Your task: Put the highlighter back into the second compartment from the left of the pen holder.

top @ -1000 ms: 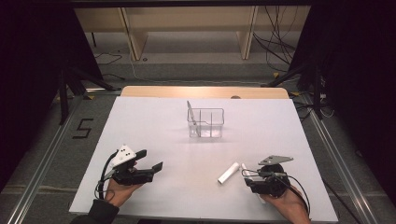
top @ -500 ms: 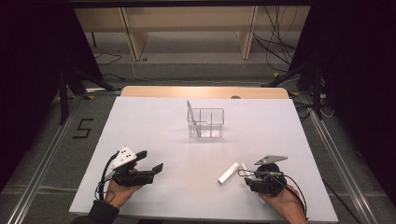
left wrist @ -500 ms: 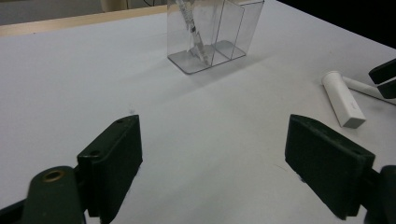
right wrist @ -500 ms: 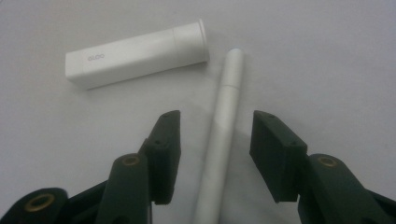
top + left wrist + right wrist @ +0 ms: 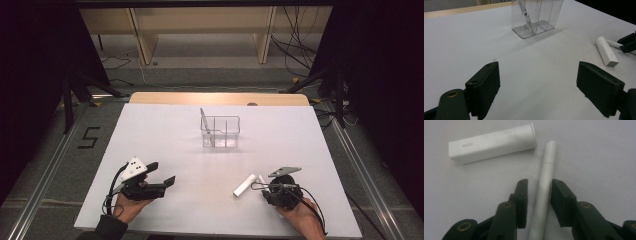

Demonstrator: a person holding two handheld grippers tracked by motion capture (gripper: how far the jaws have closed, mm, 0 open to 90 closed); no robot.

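Down near the front right corner of the white table [image 5: 165,130], the right gripper [image 5: 539,195] is closing its jaws around a slim silver pen [image 5: 546,180]; the pen is lying flat between the two pads [image 5: 522,195], which are standing narrow and close on either side, though a thin gap is showing on the left, so a firm clamp is not yet evident. Just beside the pen's tip, a white glue stick [image 5: 491,142] is lying on its side, apart from it. Toward the front left corner, the left gripper [image 5: 537,92] is resting in the person's hand with its jaws wide and nothing between them. Nearer the far edge, around the middle, a clear divided holder [image 5: 220,131] is standing upright with another pen [image 5: 206,125] leaning inside its left compartment.
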